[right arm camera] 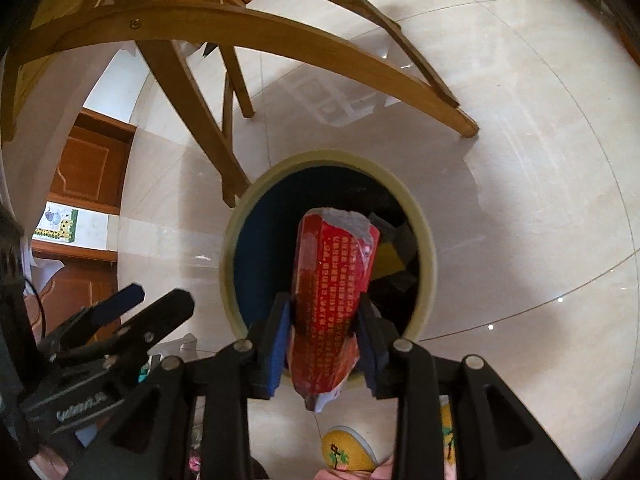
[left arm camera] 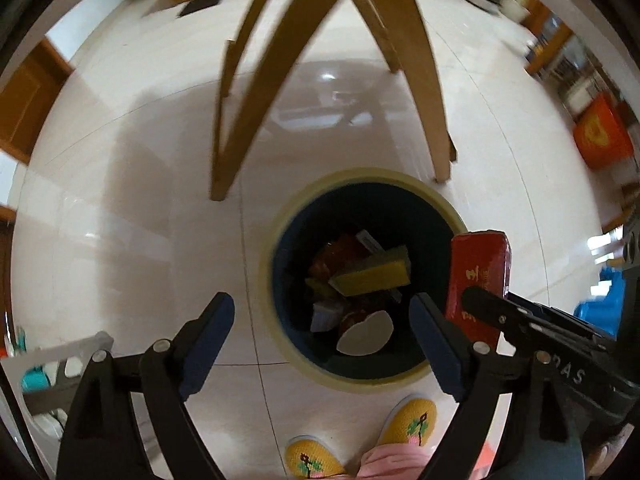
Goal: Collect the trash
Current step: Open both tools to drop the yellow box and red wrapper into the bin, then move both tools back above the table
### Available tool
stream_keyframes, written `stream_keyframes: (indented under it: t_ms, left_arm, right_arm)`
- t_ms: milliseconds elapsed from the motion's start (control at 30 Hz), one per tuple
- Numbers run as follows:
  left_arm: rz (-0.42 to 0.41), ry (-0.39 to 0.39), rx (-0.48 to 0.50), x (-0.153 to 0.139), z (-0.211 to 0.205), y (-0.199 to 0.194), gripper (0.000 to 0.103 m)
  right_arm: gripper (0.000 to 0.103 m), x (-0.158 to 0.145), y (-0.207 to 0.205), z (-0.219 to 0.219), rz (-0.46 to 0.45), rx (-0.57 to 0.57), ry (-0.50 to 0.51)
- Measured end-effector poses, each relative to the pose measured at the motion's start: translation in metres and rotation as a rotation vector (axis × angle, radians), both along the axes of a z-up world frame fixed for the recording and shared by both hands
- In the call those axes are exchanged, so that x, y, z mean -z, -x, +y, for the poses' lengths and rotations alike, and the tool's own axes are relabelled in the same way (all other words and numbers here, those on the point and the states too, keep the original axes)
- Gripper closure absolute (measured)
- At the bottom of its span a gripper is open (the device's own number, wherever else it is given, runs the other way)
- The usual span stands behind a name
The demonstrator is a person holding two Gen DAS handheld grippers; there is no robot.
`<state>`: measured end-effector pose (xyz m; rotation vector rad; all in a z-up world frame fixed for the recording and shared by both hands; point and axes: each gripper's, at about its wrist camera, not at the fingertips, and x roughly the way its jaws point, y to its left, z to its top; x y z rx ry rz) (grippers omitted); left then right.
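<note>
Above bin [right arm camera: 236, 248], right gripper [right arm camera: 325, 332] pinching red packet [right arm camera: 332, 300], long axis pointing binward.

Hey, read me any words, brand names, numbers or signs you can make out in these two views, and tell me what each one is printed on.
Red packet held in the right claw: rows of small yellow print, too small to read.
Same red packet from the left wrist view: a few gold characters, blurred.
Right claw body: pale embossed letters, upside down, not legible.
Left claw body: pale lettering, blurred.
Orange bag: one yellow symbol, unreadable.

bin mouth [left arm camera: 362, 178] open, chair legs [left arm camera: 432, 92] behind
</note>
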<state>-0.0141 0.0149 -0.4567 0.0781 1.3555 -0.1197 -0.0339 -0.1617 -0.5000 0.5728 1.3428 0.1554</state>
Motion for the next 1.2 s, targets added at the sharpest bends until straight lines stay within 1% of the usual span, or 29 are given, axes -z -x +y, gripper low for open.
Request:
stream_keyframes:
  t_ms: [100, 167, 200, 267, 400, 600, 733, 867, 967, 1033, 1200]
  left_arm:
    - [-0.013, -0.001, -0.046, -0.008, 0.008, 0.007, 0.014]
    - [-0.02, 0.007, -0.072, -0.016, 0.015, 0.009, 0.013]
    - [-0.027, 0.008, -0.085, -0.02, 0.018, 0.01, 0.012]
    - [-0.036, 0.007, -0.104, -0.029, 0.023, 0.012, 0.011]
    - [-0.047, 0.013, -0.122, -0.044, 0.026, 0.015, 0.011]
    - [-0.058, 0.008, -0.129, -0.082, 0.027, 0.026, 0.011]
    - [-0.046, -0.006, -0.127, -0.104, 0.03, 0.035, 0.011]
    - [-0.032, -0.017, -0.121, -0.134, 0.037, 0.045, 0.011]
    - [-0.031, -0.017, -0.111, -0.162, 0.04, 0.05, 0.011]
    - [-0.036, -0.014, -0.099, -0.186, 0.041, 0.051, 0.011]
    - [-0.068, 0.017, -0.063, -0.248, 0.04, 0.049, 0.011]
  right_arm:
    - [0.064, -0.005, -0.007, 0.007, -0.004, -0.002, 0.024]
    - [0.063, -0.008, -0.01, 0.009, -0.007, -0.001, 0.019]
    - [0.059, -0.011, -0.011, 0.01, -0.01, -0.001, 0.017]
    - [0.057, -0.02, -0.011, 0.012, -0.027, -0.005, 0.012]
    - [0.046, -0.042, -0.008, 0.014, -0.062, -0.007, 0.005]
    - [0.043, -0.077, -0.001, 0.008, -0.089, 0.019, -0.003]
    - [0.043, -0.107, 0.008, 0.007, -0.1, 0.025, -0.003]
    - [0.043, -0.137, 0.02, 0.007, -0.096, 0.039, 0.005]
    - [0.043, -0.166, 0.033, 0.005, -0.097, 0.067, -0.004]
    - [0.043, -0.187, 0.041, 0.004, -0.104, 0.086, -0.011]
    - [0.043, -0.254, 0.058, 0.0, -0.144, 0.119, -0.009]
